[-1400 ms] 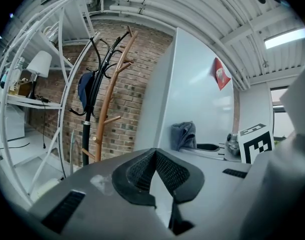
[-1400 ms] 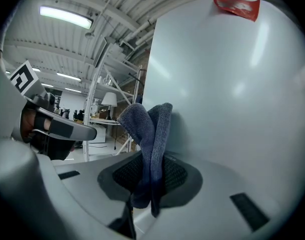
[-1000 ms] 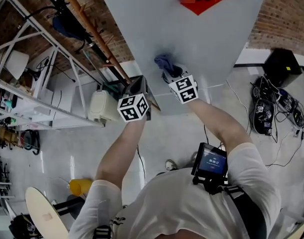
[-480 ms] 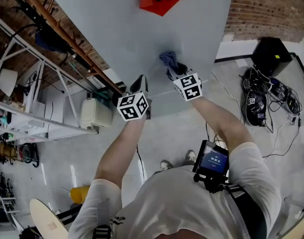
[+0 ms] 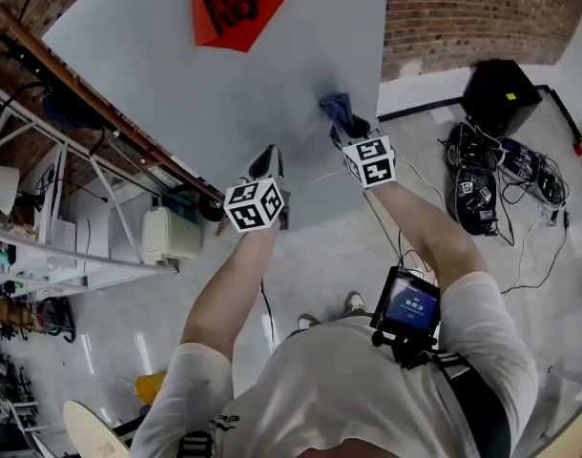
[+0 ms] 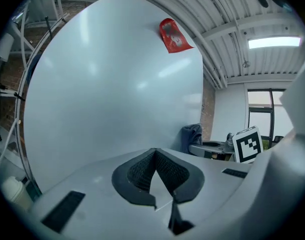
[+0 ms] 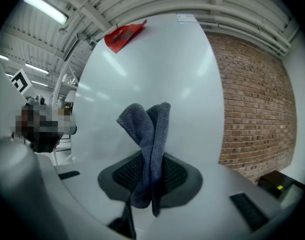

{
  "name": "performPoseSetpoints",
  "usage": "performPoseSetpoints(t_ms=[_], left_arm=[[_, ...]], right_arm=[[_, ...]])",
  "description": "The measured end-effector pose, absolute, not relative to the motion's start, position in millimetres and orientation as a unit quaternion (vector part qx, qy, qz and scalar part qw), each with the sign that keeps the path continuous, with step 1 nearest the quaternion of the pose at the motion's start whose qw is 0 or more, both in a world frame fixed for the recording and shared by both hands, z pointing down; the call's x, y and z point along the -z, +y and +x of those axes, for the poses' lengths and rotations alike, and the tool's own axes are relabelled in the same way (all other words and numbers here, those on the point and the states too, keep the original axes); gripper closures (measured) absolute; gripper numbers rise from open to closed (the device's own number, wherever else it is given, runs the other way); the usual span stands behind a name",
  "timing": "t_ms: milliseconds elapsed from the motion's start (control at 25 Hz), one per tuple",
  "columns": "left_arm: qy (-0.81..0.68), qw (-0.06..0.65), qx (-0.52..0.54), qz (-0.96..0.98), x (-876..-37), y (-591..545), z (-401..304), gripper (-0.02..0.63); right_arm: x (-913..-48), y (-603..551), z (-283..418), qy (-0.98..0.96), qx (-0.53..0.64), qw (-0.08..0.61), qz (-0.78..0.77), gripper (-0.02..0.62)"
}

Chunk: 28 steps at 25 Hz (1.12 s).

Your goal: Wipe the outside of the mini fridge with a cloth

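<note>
The right gripper (image 5: 346, 130) pinches the blue-grey cloth (image 5: 335, 107) against the mini fridge (image 5: 205, 93) door, near its right edge, at one o'clock in the head view. The left gripper (image 5: 269, 156), at the cloth's eight o'clock, has its jaws pressed together on nothing. The door shows no wipe marks, so I'd guess most of it is left to do.
</note>
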<state>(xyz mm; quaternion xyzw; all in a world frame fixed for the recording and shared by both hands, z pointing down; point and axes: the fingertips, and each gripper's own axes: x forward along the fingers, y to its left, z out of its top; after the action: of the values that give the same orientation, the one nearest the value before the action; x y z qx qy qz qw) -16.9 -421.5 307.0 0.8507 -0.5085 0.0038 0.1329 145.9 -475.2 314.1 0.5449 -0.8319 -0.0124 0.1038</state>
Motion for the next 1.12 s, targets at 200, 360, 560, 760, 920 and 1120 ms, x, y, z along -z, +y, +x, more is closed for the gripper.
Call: performPoseSetpoints(t_ms=[200, 360, 560, 760, 920, 1120], left_arm=[[-0.504, 0.137, -0.011, 0.853, -310, -430, 13, 0.603], [-0.505, 0.138, -0.014, 0.852, -312, -436, 29, 0.603], [-0.51, 0.14, -0.016, 0.849, -315, -441, 37, 0.603], [-0.517, 0.146, -0.015, 0.843, -320, -439, 33, 0.603], [-0.527, 0.155, -0.01, 0.836, -328, -426, 15, 0.603], [-0.542, 0.154, -0.014, 0.826, -344, -402, -30, 0.603]], right_arm=[[-315, -486, 190, -0.822, 0.007, 0.104, 0.559, 0.511], [-321, -493, 212, -0.822, 0.004, 0.108, 0.56, 0.511], [-321, -496, 214, -0.832, 0.012, 0.108, 0.545, 0.511], [-322, -493, 212, -0.837, 0.011, 0.104, 0.537, 0.511], [-329, -479, 200, -0.841, 0.004, 0.106, 0.531, 0.511], [-348, -452, 153, -0.854, -0.003, 0.121, 0.507, 0.511]])
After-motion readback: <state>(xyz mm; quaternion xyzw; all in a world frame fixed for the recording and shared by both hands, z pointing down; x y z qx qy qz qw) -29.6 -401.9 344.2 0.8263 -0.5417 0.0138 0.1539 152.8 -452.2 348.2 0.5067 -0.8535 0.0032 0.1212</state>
